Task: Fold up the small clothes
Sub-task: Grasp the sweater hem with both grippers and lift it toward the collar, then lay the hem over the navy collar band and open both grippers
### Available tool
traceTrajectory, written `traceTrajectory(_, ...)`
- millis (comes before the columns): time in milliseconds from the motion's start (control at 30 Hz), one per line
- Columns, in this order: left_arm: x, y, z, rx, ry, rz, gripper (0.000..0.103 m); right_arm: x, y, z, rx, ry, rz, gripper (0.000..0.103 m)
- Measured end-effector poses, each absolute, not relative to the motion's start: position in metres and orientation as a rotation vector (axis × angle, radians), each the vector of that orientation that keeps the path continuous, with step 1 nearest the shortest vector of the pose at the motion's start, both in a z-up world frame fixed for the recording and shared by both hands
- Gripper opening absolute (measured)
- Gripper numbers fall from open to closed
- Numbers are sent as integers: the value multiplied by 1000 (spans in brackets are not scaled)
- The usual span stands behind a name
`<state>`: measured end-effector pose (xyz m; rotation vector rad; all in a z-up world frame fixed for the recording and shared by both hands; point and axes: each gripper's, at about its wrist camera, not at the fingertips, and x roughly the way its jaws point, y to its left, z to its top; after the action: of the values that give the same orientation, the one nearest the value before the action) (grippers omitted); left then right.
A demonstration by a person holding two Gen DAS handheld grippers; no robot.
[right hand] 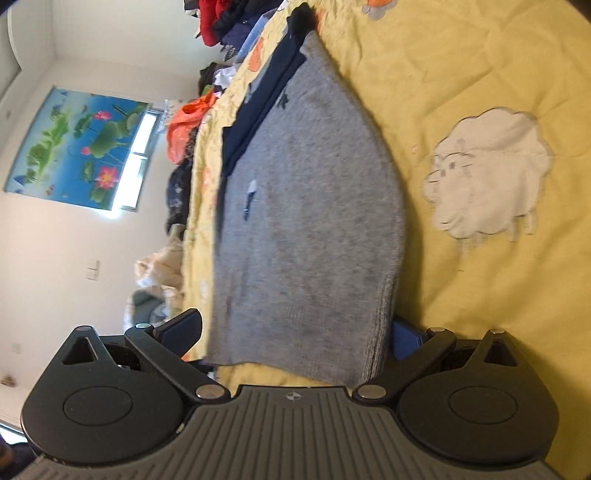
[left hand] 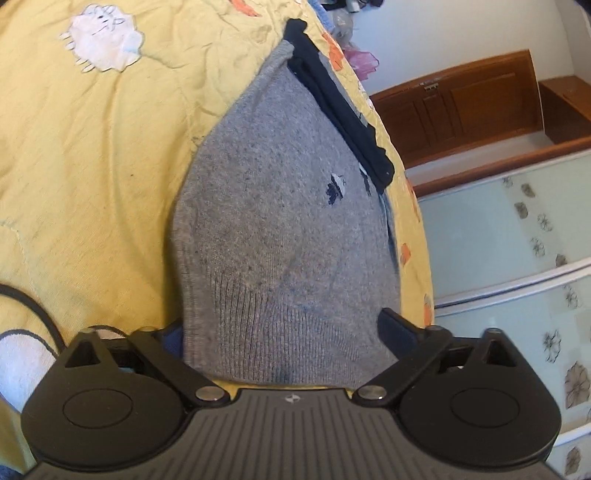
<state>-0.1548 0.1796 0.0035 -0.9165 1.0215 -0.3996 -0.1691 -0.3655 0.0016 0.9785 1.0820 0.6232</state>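
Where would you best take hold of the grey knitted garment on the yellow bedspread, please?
Probably at the ribbed hem of the grey knitted garment, coming in low from the near side: that edge lies flat on the yellow bedspread facing the grippers.

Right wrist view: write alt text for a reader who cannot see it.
A grey sweater lies on a yellow sheep-print bedspread, its ribbed hem between the wide-spread right tongs. A navy garment lies along its far edge, with piled clothes beyond.

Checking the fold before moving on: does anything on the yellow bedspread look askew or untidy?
The grey knit garment lies mostly flat, but its dark navy part sticks out unevenly along one edge. Nothing looks damaged.
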Motion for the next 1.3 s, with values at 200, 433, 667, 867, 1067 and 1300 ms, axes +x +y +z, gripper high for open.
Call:
traceTrajectory(200, -152, 186, -2, -898, 1065, -368, 53, -160, -360, 1, 943, 1140, 616, 77)
traceTrajectory(433, -147, 183, -6, -788, 1122, -321, 5, -168, -371, -23, 980, 1182, 535, 15)
traceTrajectory(667, -140, 178, 24, -661, 1064, -374, 5, -160, -369, -13, 967, 1094, 588, 15)
traceTrajectory(867, -109, 181, 76, -638, 895, -436, 5, -117, -375, 30, 946, 929, 668, 15)
traceTrajectory(1067, -48, 171, 114, -622, 722, -464, 5, -31, -375, 74, 951, 721, 740, 15)
traceTrajectory(1300, 65, 165, 133, -637, 618, -446, 5, 100, -372, 81, 974, 678, 683, 15)
